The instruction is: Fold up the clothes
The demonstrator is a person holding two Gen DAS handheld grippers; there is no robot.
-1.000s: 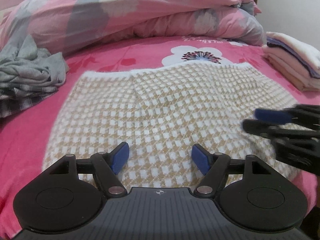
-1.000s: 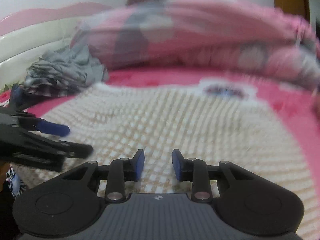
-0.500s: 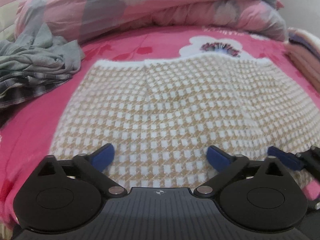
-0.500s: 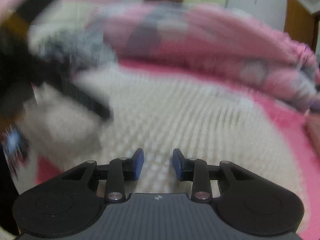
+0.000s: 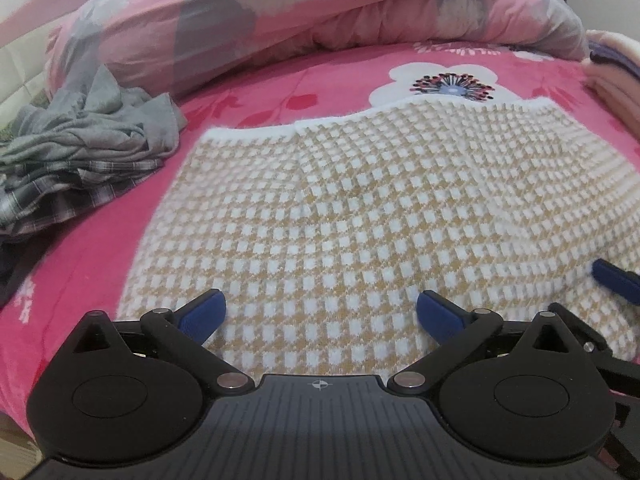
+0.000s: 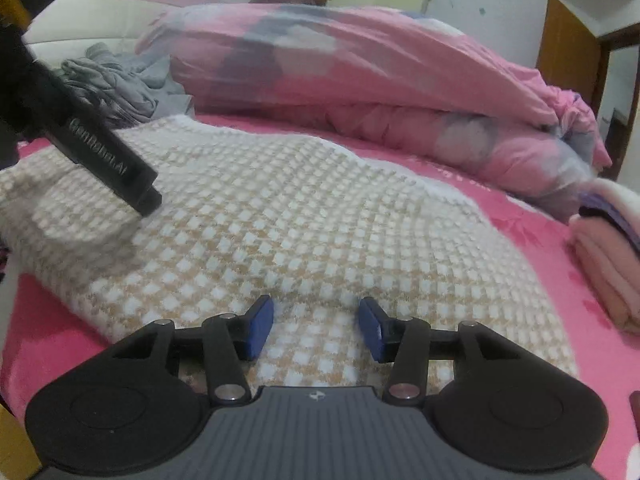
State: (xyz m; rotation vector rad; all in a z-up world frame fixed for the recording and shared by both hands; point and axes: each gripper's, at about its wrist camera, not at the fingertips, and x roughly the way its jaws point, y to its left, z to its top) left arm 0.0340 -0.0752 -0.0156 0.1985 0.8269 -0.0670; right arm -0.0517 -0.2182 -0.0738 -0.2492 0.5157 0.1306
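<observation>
My left tongs [image 5: 321, 316] gape wide, empty; my right tongs [image 6: 316, 327], just opening, grip nothing. Beneath both, the fuzzy tan-and-white checked sweater [image 5: 360, 216] lies flat mid-frame on the pink bed [image 5: 100, 240].

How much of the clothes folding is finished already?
Done: a folded stack sits at the bed's right edge. In hand: the checked sweater lies spread flat; the left gripper is wide open, and the right gripper has just been opening over its near edge, neither gripping it. Left: folding this sweater, then the crumpled grey clothes at the left.
</observation>
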